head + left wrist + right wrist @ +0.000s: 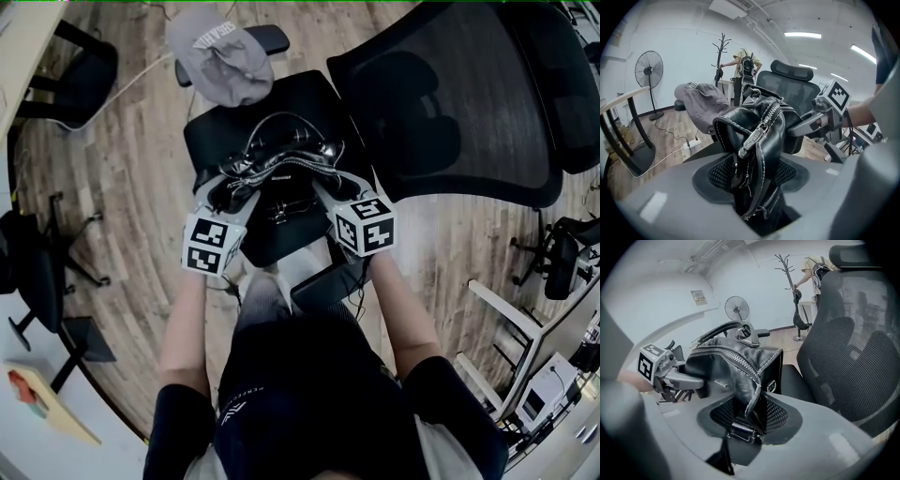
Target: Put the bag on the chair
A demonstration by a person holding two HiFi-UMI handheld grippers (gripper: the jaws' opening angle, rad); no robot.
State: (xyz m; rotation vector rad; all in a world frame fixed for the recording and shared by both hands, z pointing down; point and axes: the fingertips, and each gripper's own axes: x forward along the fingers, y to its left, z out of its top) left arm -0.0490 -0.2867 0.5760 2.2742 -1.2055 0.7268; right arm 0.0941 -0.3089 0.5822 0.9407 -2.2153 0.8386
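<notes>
A black leather bag with a silver zip and handles stands upright on the seat of a black mesh office chair, in front of its backrest. My left gripper is at the bag's left end and my right gripper at its right end. In the left gripper view the bag passes between the open jaws of the left gripper. In the right gripper view a thin fold of the bag lies between the pads of the right gripper, which is also open.
A grey garment lies draped at the seat's far edge. Other office chairs stand at the left, and desks with equipment at the right. Farther off, a person stands by a coat rack and a floor fan.
</notes>
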